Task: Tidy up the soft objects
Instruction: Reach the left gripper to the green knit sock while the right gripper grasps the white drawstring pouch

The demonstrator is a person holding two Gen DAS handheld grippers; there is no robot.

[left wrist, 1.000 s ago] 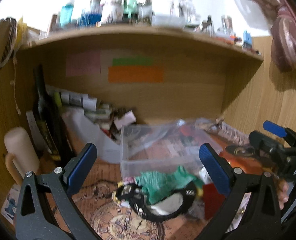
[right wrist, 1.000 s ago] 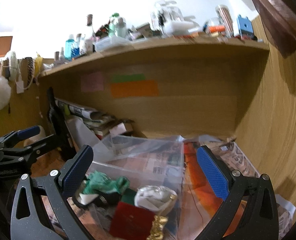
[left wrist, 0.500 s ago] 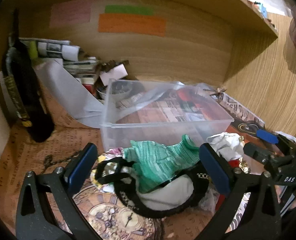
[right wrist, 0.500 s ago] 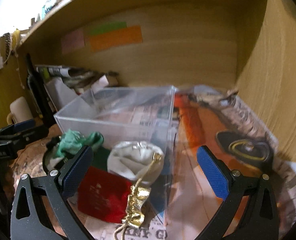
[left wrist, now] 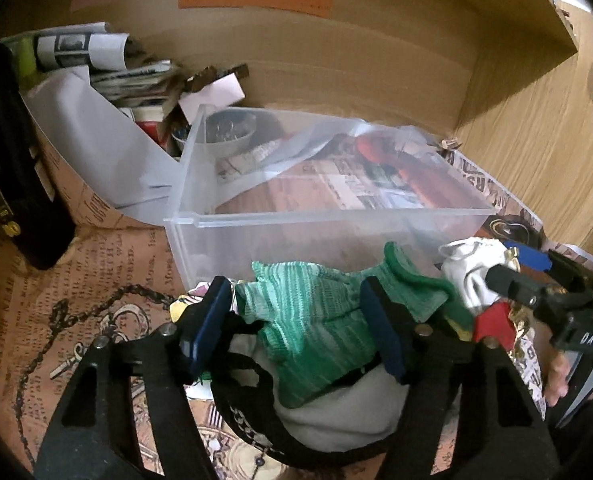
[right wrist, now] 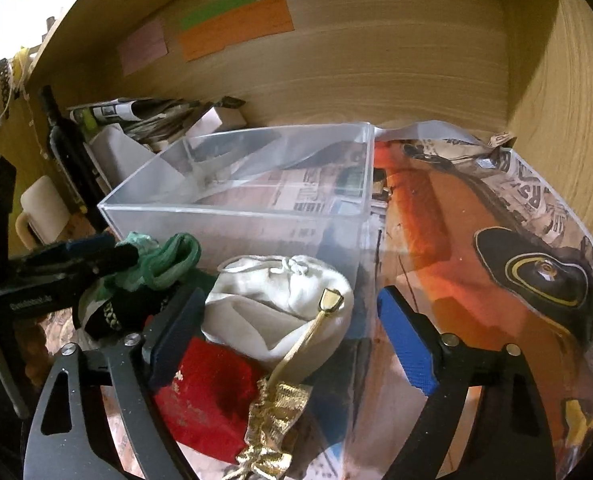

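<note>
A green knit cloth lies on a heap of soft things in front of a clear plastic bin. My left gripper has its jaws partly closed around the green cloth, pads at both sides of it. Under it lie a grey-white cloth and a black strap. My right gripper is open around a white drawstring pouch, with a red cloth and gold ribbon below. The green cloth and bin show there too.
A dark bottle stands at the left, with stacked papers and a white sheet behind the bin. A thin chain lies on the printed paper covering the desk. Wooden walls close the back and right. A cream mug stands at left.
Both grippers moved down and forward to the heap. My left gripper's jaws narrowed around the green cloth. My right gripper came in over the white pouch.
</note>
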